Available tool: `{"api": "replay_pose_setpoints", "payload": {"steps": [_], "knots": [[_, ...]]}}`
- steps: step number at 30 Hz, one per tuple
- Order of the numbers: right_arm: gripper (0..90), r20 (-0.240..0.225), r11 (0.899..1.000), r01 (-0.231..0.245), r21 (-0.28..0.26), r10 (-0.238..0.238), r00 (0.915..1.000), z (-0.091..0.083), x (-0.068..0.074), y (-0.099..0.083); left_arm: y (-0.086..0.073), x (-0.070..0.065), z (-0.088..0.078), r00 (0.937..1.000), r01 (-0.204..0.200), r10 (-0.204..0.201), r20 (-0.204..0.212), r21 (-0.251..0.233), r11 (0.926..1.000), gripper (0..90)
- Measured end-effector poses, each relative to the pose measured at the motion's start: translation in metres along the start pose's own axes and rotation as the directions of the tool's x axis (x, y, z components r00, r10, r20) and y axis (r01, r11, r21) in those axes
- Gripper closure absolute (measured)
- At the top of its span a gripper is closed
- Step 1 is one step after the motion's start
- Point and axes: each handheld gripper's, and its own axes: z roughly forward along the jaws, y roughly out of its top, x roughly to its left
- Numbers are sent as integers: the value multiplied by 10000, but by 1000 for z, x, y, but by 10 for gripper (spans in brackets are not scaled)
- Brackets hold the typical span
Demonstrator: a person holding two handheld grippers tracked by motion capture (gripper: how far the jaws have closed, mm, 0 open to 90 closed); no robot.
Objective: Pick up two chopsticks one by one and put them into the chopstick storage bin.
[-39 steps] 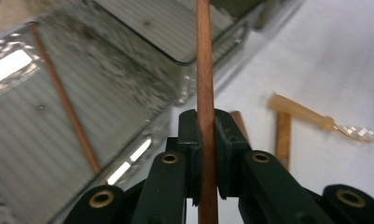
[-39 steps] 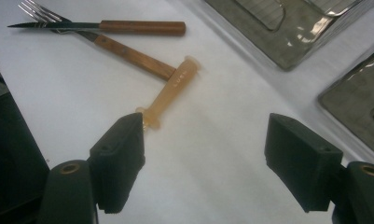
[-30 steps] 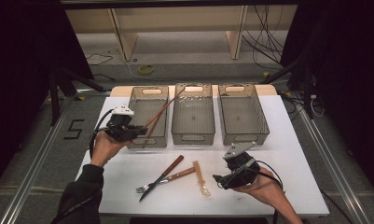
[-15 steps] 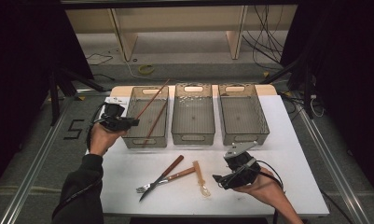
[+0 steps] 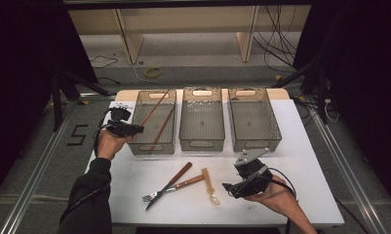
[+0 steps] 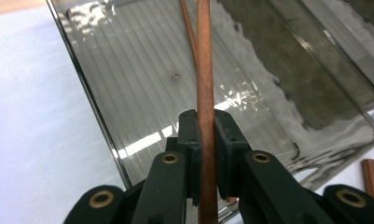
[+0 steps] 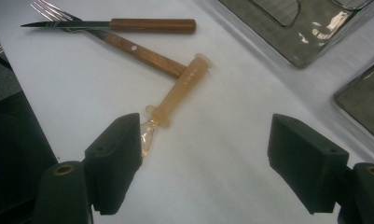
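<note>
My left gripper (image 5: 136, 129) hangs at the left rim of the left grey bin (image 5: 151, 149), shut on a brown chopstick (image 5: 156, 106) that slants down into it. In the left gripper view the pads (image 6: 207, 129) clamp that chopstick (image 6: 204, 70), and a second chopstick (image 6: 188, 28) lies on the bin floor (image 6: 128, 70). My right gripper (image 5: 228, 188) rests low on the white table, open, beside an amber plastic utensil (image 5: 210, 183). In the right gripper view the jaws (image 7: 208, 135) stand wide, and the amber utensil (image 7: 180, 88) reaches the left pad.
A wooden-handled knife (image 5: 169, 185) and fork (image 5: 185, 184) lie crossed at the table's front middle; they appear again as knife (image 7: 147, 24) and fork (image 7: 142, 53). The middle bin (image 5: 202, 144) and right bin (image 5: 254, 145) stand side by side behind them.
My left hand has moved left and down with the chopstick, whose far end now dips inside the left bin. The right hand has stayed put.
</note>
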Motion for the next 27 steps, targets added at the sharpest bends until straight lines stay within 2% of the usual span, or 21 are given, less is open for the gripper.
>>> {"api": "replay_pose_setpoints", "payload": {"steps": [7,8,10,14,19,27], "knots": [[269,34,10000,-23,-45,23,10000,-1,-1,0,0,2,8,9990,436,-436,4,161,9989,814],[268,26,10000,-23,-52,23,10000,-1,-1,0,0,2,8,9989,470,-470,-19,93,9989,798],[269,22,10000,-26,-57,27,10000,-2,-1,0,1,2,8,9980,631,-631,-29,-4,9980,661],[268,31,9999,-72,-96,72,10000,-2,-2,0,2,-3,0,9981,586,-578,200,-409,9974,514],[269,67,9999,-92,-98,93,9999,-3,-2,-1,-1,-12,-11,9966,434,-384,723,-693,9967,386],[269,137,9998,-169,-44,170,9998,-1,-3,-1,-14,-31,-28,9911,89,64,1330,-1147,9934,307]]}}
